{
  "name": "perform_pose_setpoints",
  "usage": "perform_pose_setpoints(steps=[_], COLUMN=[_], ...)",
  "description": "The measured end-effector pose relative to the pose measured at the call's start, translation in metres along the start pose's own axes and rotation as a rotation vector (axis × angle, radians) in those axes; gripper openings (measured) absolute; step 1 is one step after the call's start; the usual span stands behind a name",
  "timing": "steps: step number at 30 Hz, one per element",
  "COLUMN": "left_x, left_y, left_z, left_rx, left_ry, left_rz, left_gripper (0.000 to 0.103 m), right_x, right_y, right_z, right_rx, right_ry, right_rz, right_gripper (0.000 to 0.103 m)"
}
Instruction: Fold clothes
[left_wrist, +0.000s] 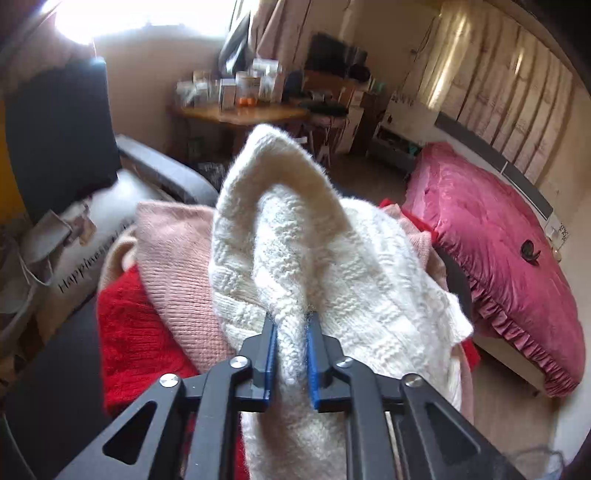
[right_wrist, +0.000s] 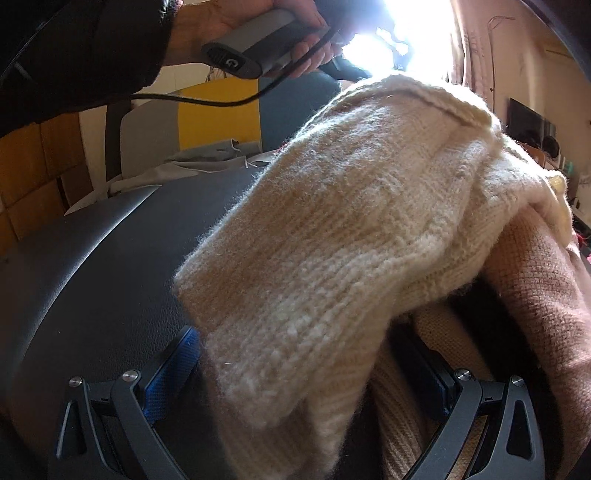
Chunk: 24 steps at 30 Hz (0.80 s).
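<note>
- Jaws of the left gripper (left_wrist: 291, 341), at the lower centre of the left wrist view, are pinched on a fold of the cream knitted sweater (left_wrist: 295, 236), with the wool squeezed between the blue pads (left_wrist: 271, 354).
- From that pinch the cream sweater rises in a peaked fold through the middle of the frame.
- It lies on a pile with a pink knit (left_wrist: 177, 258) and a red knit (left_wrist: 136, 332) to its left, all on a dark chair seat (left_wrist: 55, 369).
- A bed with a magenta cover (left_wrist: 498, 258) fills the right of that view.
- Jaws of the right gripper (right_wrist: 295, 373), at the bottom of the right wrist view, stand wide apart; a cream sleeve hangs between them, and whether either pad touches it cannot be told.
- In that view's upper left, a hand (right_wrist: 258, 33) in a dark sleeve grips a grey handle.
</note>
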<state>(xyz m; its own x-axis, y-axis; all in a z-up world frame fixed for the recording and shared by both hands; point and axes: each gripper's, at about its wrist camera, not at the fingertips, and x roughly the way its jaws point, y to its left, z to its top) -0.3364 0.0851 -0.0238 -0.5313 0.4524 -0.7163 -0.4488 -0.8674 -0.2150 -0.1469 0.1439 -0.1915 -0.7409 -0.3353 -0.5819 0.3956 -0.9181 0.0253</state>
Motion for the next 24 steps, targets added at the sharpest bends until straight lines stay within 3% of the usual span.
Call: perform_pose_setpoints(steps=[5,7,11,16,20,21,24], left_x=[-0.087,-0.13,-0.2,-0.25,-0.267,-0.272,-0.297], left_y=[0.03,0.049,0.072,0.085,0.107,0.112,0.129], left_z=[-0.038,-0.067,-0.135,-0.227,-0.293,-0.309,-0.363], left_rx=[-0.144,-0.219,-0.319,-0.415,-0.555,-0.59,-0.7], left_ry=[-0.128,-0.175,-0.221,-0.19,-0.161,-0.163,-0.195], left_rz=[-0.04,-0.046,-0.027,0.02,0.042,0.063,0.083], left_gripper=[0.01,0.009,0.009,0.009,0.006,0.001,0.0], right_x=[0.003,0.015,-0.017,-0.027,-0.034,-0.04,-0.067], right_y=[-0.003,-0.009,0.007,0.007,0.01,0.011,0.016], right_z=[0.002,0.011,-0.012,-0.011,0.0,0.002,0.004], right_rx=[-0.004,-0.006,-0.013,-0.019,0.007,0.024,0.08], right_ry=[0.001,0.004,0.009,0.039,0.15,0.163,0.162], right_rz=[-0.003,-0.005,-0.016,-0.047,-0.059,-0.05,0.0], right_gripper=[0.103,0.103,0.103,0.103,0.103,0.103,0.103])
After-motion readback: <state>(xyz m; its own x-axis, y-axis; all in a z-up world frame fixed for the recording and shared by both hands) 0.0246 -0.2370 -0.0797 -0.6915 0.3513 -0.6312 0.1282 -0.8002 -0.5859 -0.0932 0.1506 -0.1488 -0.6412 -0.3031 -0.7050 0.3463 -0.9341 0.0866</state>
